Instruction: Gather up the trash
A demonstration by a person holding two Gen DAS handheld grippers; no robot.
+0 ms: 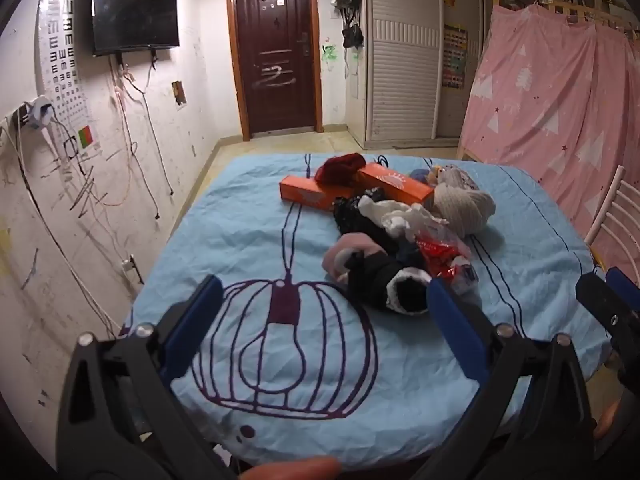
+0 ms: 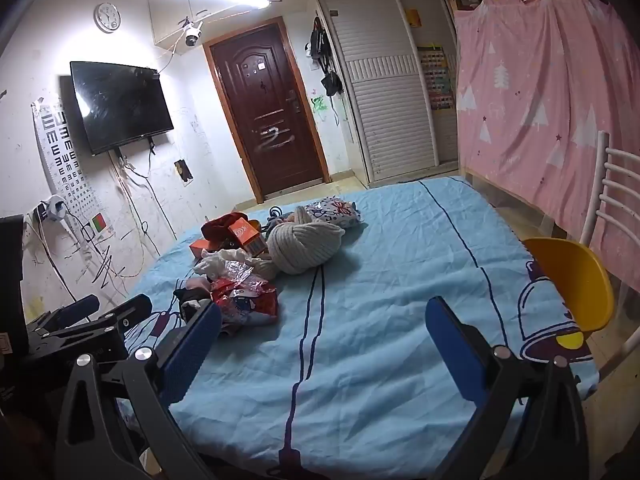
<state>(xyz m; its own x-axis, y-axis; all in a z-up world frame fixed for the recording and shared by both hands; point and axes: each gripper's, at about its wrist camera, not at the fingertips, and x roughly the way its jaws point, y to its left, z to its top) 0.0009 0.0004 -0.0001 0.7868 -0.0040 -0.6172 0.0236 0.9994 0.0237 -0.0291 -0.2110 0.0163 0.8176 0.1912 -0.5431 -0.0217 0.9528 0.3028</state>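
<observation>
While you hover both grippers, left gripper [image 1: 320,312] & right gripper [image 2: 324,332], fingers spread wide w/ nothing between, light-blue sheet [image 2: 380,280] covers the table; dark door [image 1: 276,48] & wall TV [image 1: 134,10] beyond. Crinkled red/clear wrapper [image 2: 244,300] lies mid-pile among clothes, beside beige knit hat [image 2: 304,244].

This is a lived-in bedroom in a home. Straight ahead of the tools lies a bed under a light blue sheet [image 1: 248,216] printed with a lamp drawing. Beyond its far edge stands a dark wooden door [image 1: 276,48]. To the left, a television [image 1: 134,10] hangs on a scribbled white wall beside an eye chart [image 1: 64,60] (cables trail down beneath both). A wall clock [image 2: 107,17] hangs higher up. To the right ahead stand white slatted wardrobe doors [image 2: 384,112], and nearer right a pink curtain [image 2: 536,92] with tree prints.
</observation>
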